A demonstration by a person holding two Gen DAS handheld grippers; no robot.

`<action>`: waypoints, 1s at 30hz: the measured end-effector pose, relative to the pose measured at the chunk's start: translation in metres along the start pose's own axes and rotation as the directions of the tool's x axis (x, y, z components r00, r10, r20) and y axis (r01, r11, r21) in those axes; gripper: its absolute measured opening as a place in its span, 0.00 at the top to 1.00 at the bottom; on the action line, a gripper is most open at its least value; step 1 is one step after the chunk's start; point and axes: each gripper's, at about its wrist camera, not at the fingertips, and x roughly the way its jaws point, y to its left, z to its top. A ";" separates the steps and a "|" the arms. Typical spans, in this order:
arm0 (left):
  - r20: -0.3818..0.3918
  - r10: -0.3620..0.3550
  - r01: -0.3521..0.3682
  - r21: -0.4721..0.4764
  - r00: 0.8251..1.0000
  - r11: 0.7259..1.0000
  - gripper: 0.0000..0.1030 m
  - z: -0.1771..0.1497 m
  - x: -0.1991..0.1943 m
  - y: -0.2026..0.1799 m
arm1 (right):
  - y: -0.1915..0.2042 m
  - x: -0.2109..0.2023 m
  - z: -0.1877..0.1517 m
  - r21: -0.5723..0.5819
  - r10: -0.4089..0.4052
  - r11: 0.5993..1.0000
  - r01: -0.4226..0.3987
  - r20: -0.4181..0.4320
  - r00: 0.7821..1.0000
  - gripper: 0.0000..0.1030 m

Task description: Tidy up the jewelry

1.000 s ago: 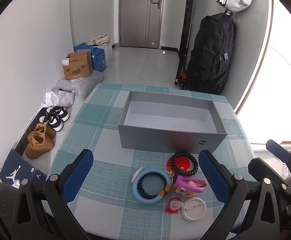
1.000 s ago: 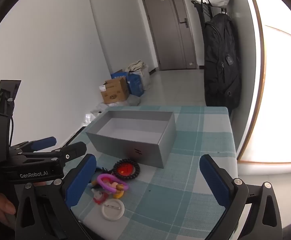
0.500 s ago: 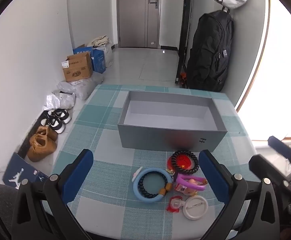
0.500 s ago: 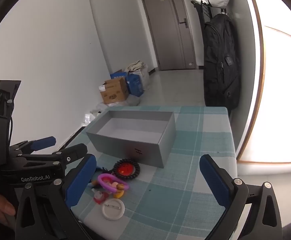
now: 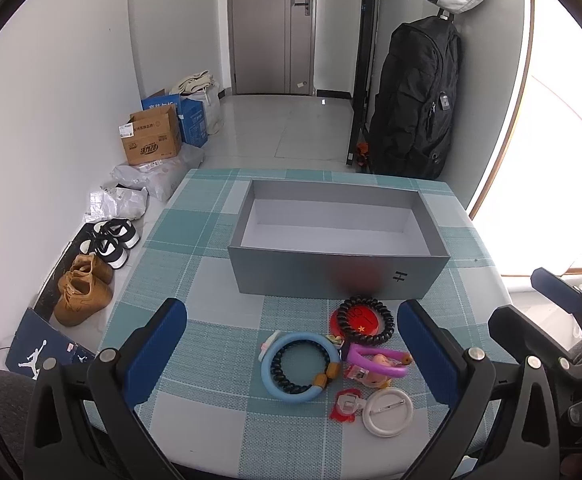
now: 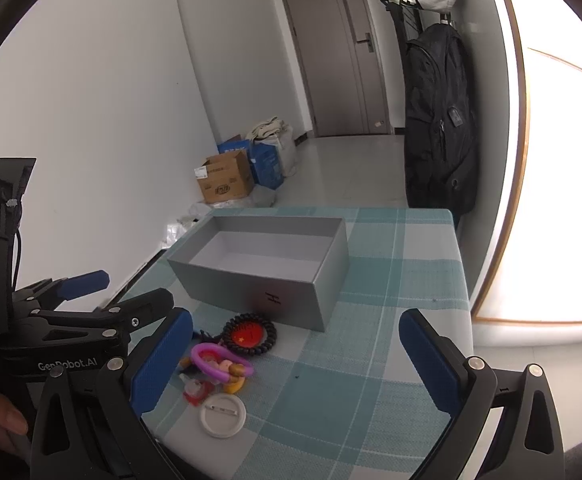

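Note:
An open grey box point(image 5: 337, 278) point(image 6: 251, 284) stands on the checked table, its inside bare. In front of it lies a small heap of jewelry: a black coil band on a red badge point(image 5: 365, 318) point(image 6: 250, 334), a blue ring with a black coil inside point(image 5: 300, 366), a purple bangle point(image 5: 377, 362) point(image 6: 215, 360), a red piece point(image 5: 347, 404) and a white round badge point(image 5: 387, 406) point(image 6: 222, 416). My left gripper point(image 5: 291, 344) is open and empty, above the near table edge before the heap. My right gripper point(image 6: 295, 356) is open and empty, right of the heap.
The checked tablecloth point(image 5: 195, 280) covers the table. On the floor at the left are shoes point(image 5: 85, 290), cardboard boxes point(image 5: 151, 140) and bags. A black backpack point(image 5: 415, 100) hangs by the door at the back right.
The left gripper has shifted slightly, so the box and heap sit a little lower and closer in its view. The right gripper has hardly moved. Both stay open.

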 end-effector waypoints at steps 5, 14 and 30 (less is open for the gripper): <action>-0.002 0.003 -0.003 0.000 1.000 1.000 0.01 0.000 0.003 -0.004 | -0.001 0.000 0.000 0.004 -0.003 1.000 0.003 0.000 1.000 0.00; 0.016 0.010 -0.010 -0.006 1.000 1.000 0.01 0.001 0.000 -0.004 | -0.001 0.001 -0.001 0.007 -0.003 1.000 0.003 -0.005 1.000 0.00; 0.014 -0.002 0.002 -0.012 1.000 1.000 0.01 0.000 -0.001 -0.003 | 0.000 0.002 -0.001 0.007 -0.002 1.000 0.002 -0.008 1.000 0.00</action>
